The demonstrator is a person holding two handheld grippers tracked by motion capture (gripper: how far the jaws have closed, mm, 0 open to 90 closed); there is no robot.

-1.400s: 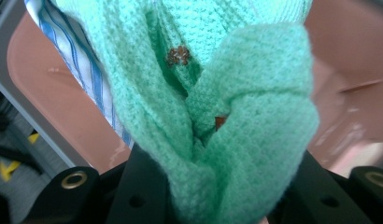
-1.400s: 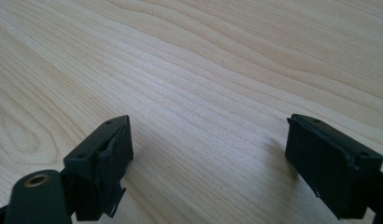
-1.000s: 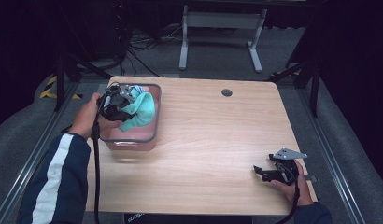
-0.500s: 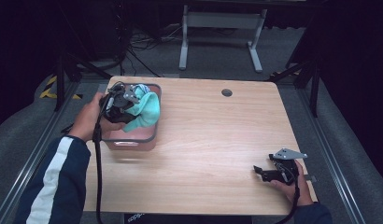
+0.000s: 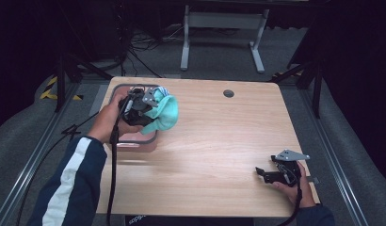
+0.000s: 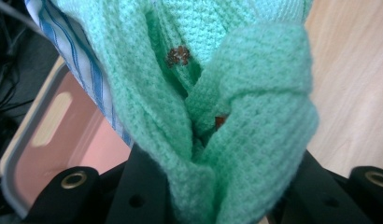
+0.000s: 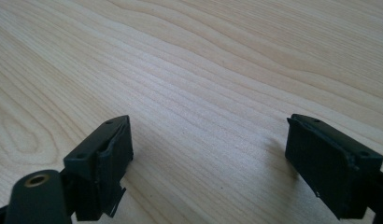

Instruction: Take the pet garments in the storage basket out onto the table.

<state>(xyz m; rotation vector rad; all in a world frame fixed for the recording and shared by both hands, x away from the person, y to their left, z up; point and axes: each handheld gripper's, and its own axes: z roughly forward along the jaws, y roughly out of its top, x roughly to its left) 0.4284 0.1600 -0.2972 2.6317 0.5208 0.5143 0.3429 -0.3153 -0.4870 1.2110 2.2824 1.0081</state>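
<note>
Near the table's (image 5: 214, 141) far left corner, the left gripper (image 5: 143, 106) is clamping a green knitted cloth (image 5: 164, 114) above the pink bin (image 5: 134, 141). Near the front right corner, the right gripper (image 5: 269, 173) is resting with jaws apart, holding nothing.

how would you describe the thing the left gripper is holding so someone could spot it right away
Start at the pink bin on the wooden table's far left corner. Just over its right rim, the left gripper is shut on a bunched mint-green knitted cloth. Its waffle knit and plain mint colour set it apart from the blue-striped white fabric beside it.
</note>
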